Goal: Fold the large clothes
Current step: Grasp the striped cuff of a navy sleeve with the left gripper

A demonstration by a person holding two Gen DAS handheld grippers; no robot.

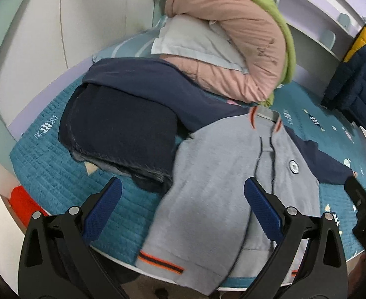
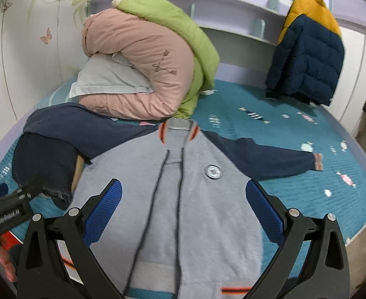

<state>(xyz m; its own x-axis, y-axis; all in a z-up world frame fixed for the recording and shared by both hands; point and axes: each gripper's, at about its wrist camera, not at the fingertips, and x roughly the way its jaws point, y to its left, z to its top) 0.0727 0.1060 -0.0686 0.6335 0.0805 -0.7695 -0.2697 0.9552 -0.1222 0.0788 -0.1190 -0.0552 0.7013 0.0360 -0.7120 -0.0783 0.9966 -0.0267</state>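
Observation:
A grey zip jacket (image 2: 198, 211) with navy sleeves and orange trim lies face up, spread on the teal bed cover (image 2: 295, 129). Its hem hangs at the bed's near edge. One navy sleeve (image 2: 265, 157) stretches right, the other runs back left. The jacket also shows in the left wrist view (image 1: 215, 199). My left gripper (image 1: 183, 199) is open and empty, just above the jacket's left side. My right gripper (image 2: 183, 199) is open and empty above the jacket's lower middle. The left gripper's body shows at the right wrist view's left edge (image 2: 6, 209).
A stack of folded dark clothes (image 1: 118, 129) sits left of the jacket. A rolled pink and green quilt (image 2: 145, 57) and a white pillow (image 2: 103, 79) lie behind. A navy and yellow puffer jacket (image 2: 307, 57) hangs at the headboard shelf. A red object (image 1: 23, 199) is beside the bed.

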